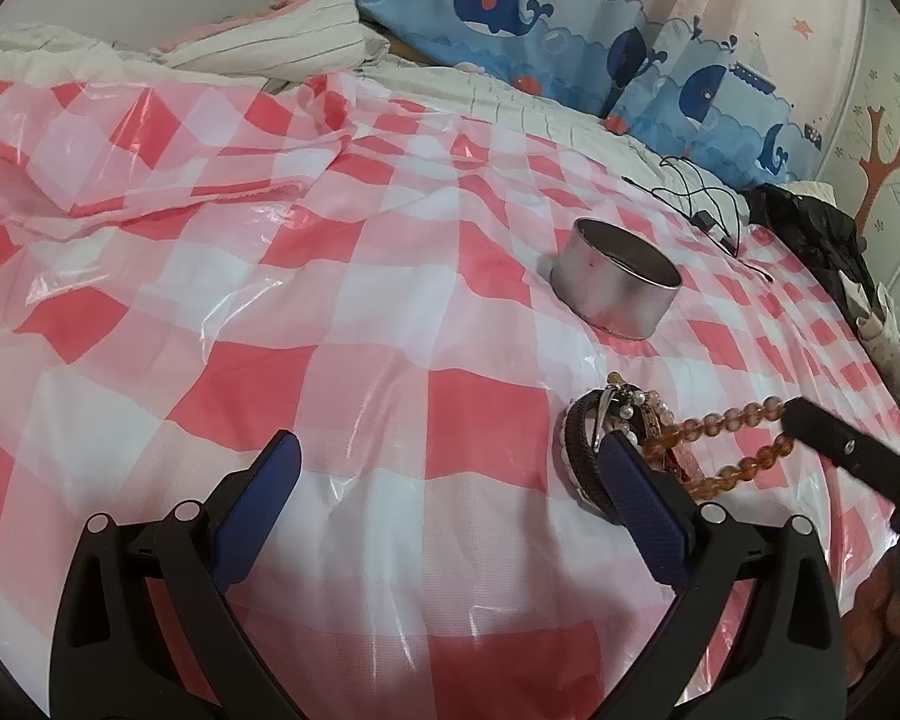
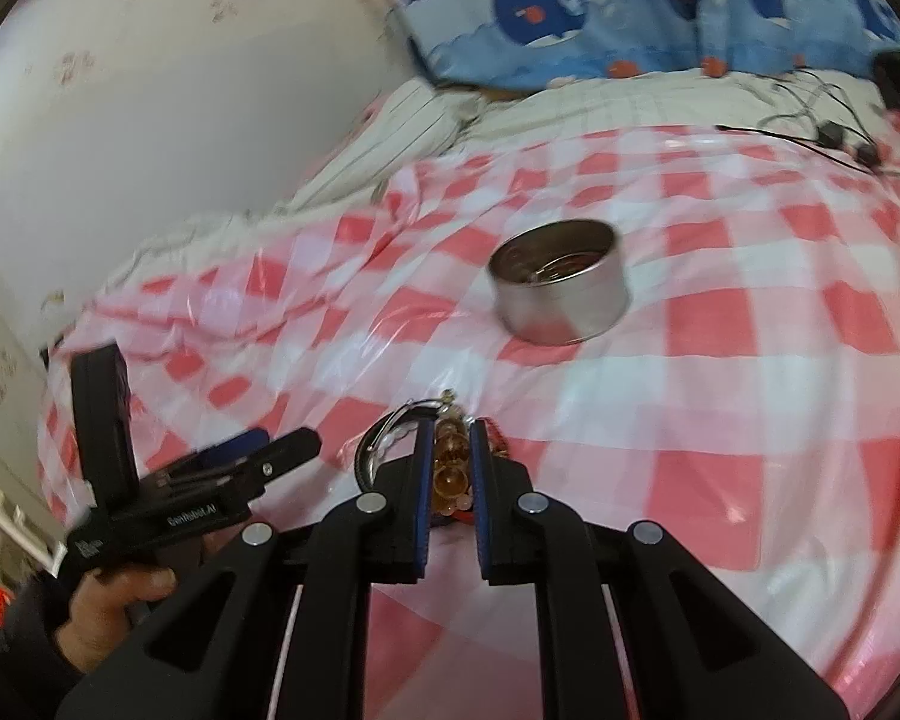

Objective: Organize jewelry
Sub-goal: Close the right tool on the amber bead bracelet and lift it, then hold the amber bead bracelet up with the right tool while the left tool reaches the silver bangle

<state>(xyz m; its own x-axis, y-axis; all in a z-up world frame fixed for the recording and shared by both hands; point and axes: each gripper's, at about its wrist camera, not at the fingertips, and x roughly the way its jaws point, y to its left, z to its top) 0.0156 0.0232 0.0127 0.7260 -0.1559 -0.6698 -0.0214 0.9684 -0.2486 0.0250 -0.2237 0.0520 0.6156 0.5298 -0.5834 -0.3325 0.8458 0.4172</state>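
Right gripper (image 2: 451,450) fingers pinch the amber bead strand (image 1: 732,444), glossy round beads trailing from the jewelry pile (image 1: 615,432) just off its fingertips. Left gripper (image 1: 450,468) fingers spread wide beside the pile. Round metal tin (image 2: 561,294) ahead on the checkered plastic sheet (image 1: 330,312).

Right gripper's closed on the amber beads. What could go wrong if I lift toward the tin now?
The amber bead strand runs into the jewelry pile, over the black bracelet, so a lift by the right gripper may drag or scatter those pieces. The left gripper is open with one finger against the pile and may snag it. The metal tin sits on slick wrinkled plastic sheet; trailing beads could nudge it.
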